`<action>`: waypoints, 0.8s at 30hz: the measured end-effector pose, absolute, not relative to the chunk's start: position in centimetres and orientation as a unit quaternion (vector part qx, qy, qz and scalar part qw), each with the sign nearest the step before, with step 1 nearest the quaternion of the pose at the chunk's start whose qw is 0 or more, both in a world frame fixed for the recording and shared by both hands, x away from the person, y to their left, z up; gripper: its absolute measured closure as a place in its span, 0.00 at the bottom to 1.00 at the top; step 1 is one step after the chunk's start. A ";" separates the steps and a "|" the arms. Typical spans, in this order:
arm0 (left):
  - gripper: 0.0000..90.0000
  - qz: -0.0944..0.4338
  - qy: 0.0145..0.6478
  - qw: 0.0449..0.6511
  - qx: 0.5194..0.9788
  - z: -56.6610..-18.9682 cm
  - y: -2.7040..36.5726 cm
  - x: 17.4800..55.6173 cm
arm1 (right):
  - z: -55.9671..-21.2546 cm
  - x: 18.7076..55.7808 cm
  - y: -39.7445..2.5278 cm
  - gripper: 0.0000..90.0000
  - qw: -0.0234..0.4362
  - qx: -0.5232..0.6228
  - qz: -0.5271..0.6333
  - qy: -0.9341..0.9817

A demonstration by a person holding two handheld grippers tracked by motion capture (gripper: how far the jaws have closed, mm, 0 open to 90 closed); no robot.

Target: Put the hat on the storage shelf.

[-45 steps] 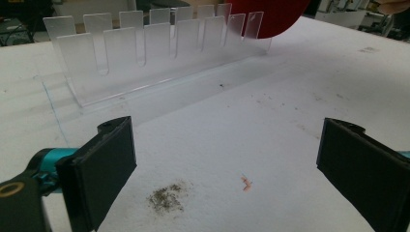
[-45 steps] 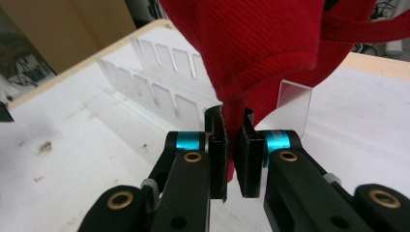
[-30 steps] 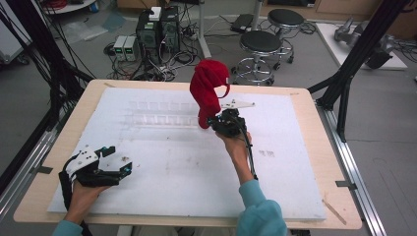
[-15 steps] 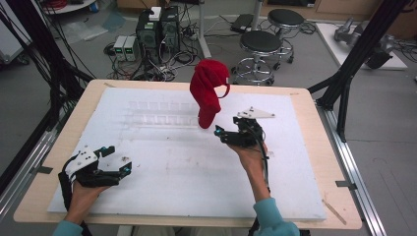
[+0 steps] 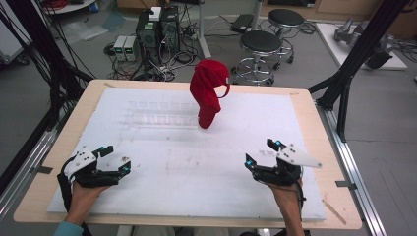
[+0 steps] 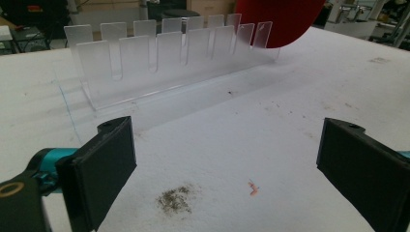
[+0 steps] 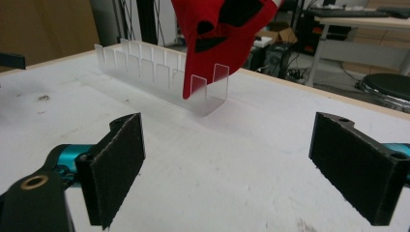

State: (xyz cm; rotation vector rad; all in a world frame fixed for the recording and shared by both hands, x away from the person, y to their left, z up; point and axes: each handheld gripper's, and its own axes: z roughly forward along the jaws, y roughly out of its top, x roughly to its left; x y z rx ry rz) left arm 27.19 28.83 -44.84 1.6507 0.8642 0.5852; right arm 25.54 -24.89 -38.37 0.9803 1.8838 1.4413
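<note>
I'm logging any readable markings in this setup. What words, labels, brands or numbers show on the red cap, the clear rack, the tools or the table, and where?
None can be read.
Red cap: no print legible.
Clear rack: plain slotted plastic, no marks.
Left tool and right tool: black jaws spread open, no lettering visible.
White table: smudges and a red fleck, no text.

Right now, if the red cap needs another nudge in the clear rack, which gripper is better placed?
Probably the right gripper: open, it faces the red cap at the clear rack's near end. The left gripper, also open, sits off toward the rack's far end.
</note>
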 end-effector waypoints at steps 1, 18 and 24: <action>0.08 0.250 0.367 0.562 0.698 -44.8 28.8 27.1 | -38.9 25.3 -25.3 0.13 0.284 0.364 0.544 0.700; 0.08 0.284 0.365 0.549 0.696 -44.9 28.4 26.7 | -44.9 24.2 -27.3 0.13 0.287 0.390 0.566 0.667; 0.08 0.291 0.366 0.550 0.692 -44.9 28.4 26.5 | -45.0 24.5 -27.7 0.13 0.269 0.415 0.567 0.658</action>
